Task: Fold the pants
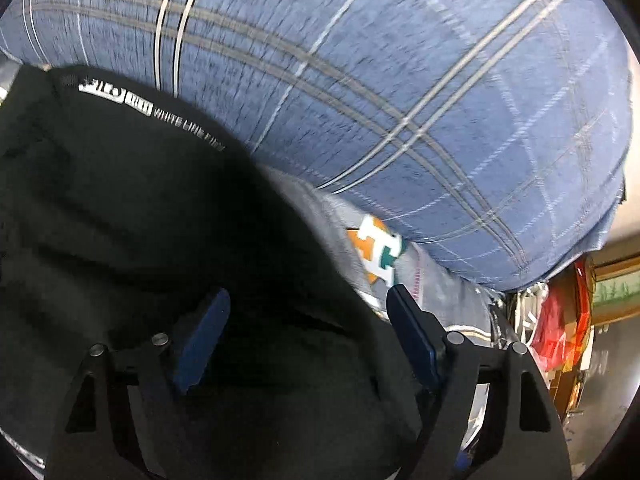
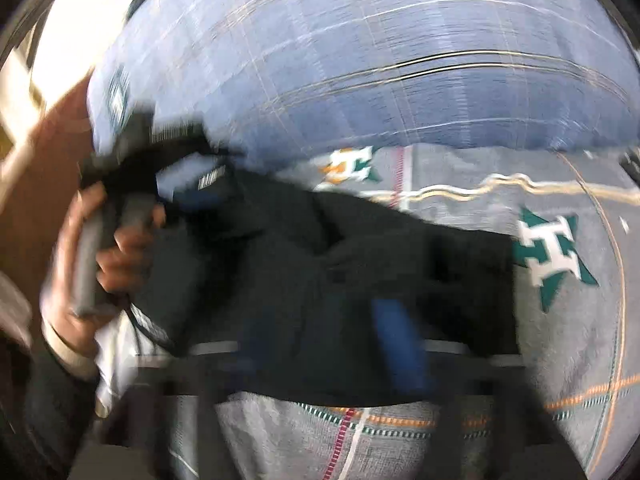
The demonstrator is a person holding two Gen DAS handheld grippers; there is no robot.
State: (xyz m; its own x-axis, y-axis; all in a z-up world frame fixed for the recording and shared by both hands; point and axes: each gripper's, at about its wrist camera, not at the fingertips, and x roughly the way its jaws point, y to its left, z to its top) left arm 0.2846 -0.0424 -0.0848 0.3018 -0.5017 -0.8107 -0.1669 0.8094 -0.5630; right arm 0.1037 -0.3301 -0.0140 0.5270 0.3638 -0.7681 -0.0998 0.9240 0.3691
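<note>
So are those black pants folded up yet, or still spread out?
Partly folded, it seems: the black pants lie in overlapping, bunched layers on the grey blanket. How many folds, blur hides.

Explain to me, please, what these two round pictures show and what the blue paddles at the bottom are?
Each picture comes from a fisheye camera on a hand-held gripper, looking along its two fingers; a person holds one in each hand.

The left view shows the left gripper, its blue pads apart over the black pants.

The right view is blurred. It shows the right gripper over the same pants, and the person's hand on the other tool's handle.

The pants lie on a grey blanket beside a blue checked cloth. Neither gripper seems to hold anything.
</note>
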